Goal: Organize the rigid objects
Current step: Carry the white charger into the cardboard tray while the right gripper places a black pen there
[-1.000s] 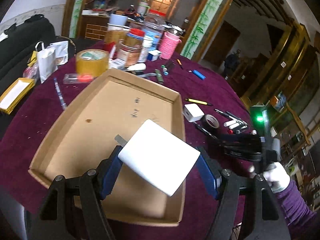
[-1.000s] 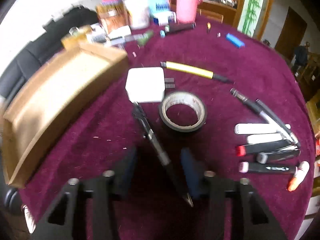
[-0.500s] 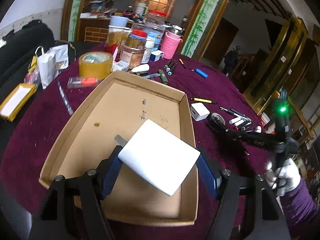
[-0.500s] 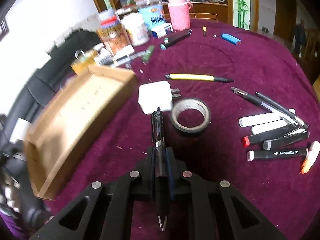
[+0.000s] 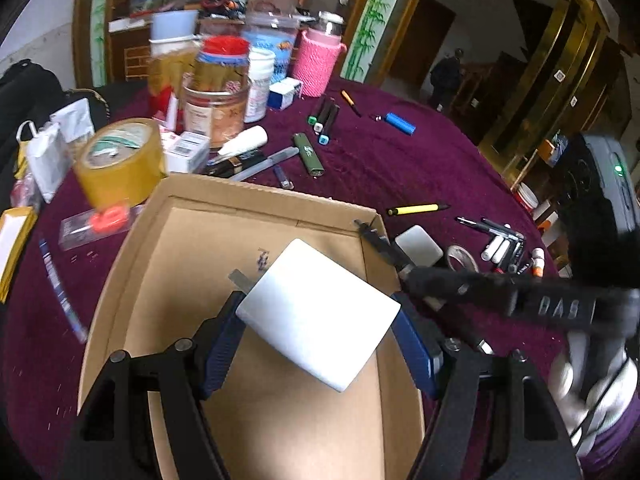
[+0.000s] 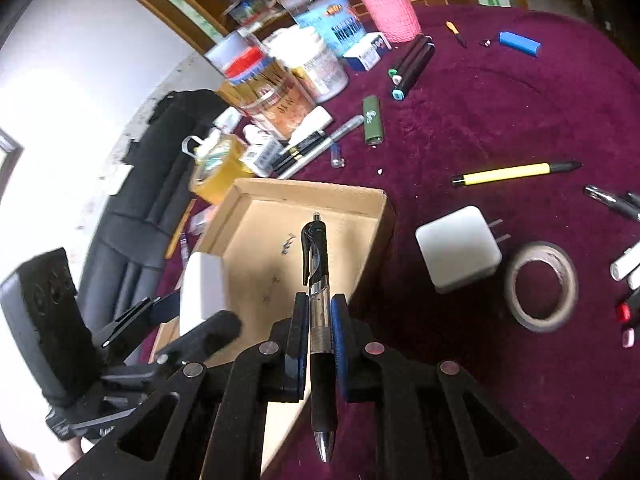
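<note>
My left gripper (image 5: 316, 322) is shut on a white plug-in charger (image 5: 320, 308), its metal prong pointing far left. It hangs over the floor of a shallow cardboard tray (image 5: 260, 196). My right gripper (image 6: 320, 302) is shut on a black pen (image 6: 316, 252), gripped around its clear middle with the clip end pointing away from me. The pen hovers above the near right part of the tray (image 6: 308, 189). In the left wrist view the right gripper (image 5: 404, 272) reaches in from the right, and the pen (image 5: 374, 236) crosses the tray's right rim.
On the purple cloth right of the tray lie a second white charger (image 6: 456, 250), a grey tape roll (image 6: 540, 286), a yellow pen (image 6: 516, 172) and several markers (image 5: 504, 246). Jars (image 5: 216, 92), a yellow tape roll (image 5: 120, 156) and a green lighter (image 5: 308, 154) crowd the far side.
The right gripper closed on the black pen, lifted it off the cloth and carried it left over the tray. The left gripper moved farther over the tray, still holding the charger.
</note>
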{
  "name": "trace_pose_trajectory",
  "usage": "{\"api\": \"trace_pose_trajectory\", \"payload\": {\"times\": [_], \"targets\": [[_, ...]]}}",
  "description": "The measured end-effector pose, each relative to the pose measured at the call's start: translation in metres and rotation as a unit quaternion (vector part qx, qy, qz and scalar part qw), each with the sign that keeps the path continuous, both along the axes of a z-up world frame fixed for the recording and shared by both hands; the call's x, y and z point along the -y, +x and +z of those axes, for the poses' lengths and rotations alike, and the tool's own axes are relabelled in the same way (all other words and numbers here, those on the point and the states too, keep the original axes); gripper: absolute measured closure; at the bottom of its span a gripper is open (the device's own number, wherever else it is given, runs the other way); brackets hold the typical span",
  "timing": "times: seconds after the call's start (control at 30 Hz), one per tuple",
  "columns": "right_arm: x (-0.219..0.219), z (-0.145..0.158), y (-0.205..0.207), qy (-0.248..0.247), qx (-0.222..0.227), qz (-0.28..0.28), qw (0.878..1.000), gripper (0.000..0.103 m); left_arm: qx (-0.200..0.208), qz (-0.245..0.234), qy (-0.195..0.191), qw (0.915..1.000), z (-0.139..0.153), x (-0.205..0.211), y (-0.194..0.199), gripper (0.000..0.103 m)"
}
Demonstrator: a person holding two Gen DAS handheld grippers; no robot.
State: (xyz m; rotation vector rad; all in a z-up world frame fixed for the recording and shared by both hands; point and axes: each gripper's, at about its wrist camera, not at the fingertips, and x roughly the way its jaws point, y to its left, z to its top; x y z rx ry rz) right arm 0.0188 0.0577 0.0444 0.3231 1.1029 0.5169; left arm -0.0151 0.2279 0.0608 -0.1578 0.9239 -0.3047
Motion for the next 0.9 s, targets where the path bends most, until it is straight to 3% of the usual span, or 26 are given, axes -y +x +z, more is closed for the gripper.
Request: {"api": "trace_pose_trajectory", "payload": {"times": [0.23, 0.6, 0.67, 0.73, 0.8, 0.9], "targets": [[-0.011, -0.007, 0.011, -0.035, 0.011, -0.021, 0.999, 0.090, -0.013, 0.007, 0.006, 0.9999, -0.020, -0.001, 0.027, 0.032], [-0.010, -0.008, 0.011, -0.028, 0.015, -0.032, 0.999, 0.083, -0.057, 0.054, -0.112, 0.9907, -0.036, -0.027, 0.027, 0.026], [-0.003, -0.002, 0.006, -0.022, 0.027, -0.038, 0.999, 0.078, -0.066, 0.072, -0.144, 0.9847, -0.041, -0.029, 0.022, 0.023], [0.006, 0.003, -0.002, -0.027, 0.042, -0.043, 0.998, 0.059, -0.079, 0.094, -0.183, 0.9754, -0.048, -0.033, 0.018, 0.023], [0.017, 0.008, -0.012, -0.027, 0.059, -0.049, 0.997, 0.046, -0.080, 0.112, -0.201, 0.9698, -0.048, -0.034, 0.012, 0.022], [0.036, 0.012, -0.025, -0.028, 0.073, -0.054, 0.995, 0.045, -0.074, 0.125, -0.193, 0.9703, -0.047, -0.027, 0.005, 0.022]]}}
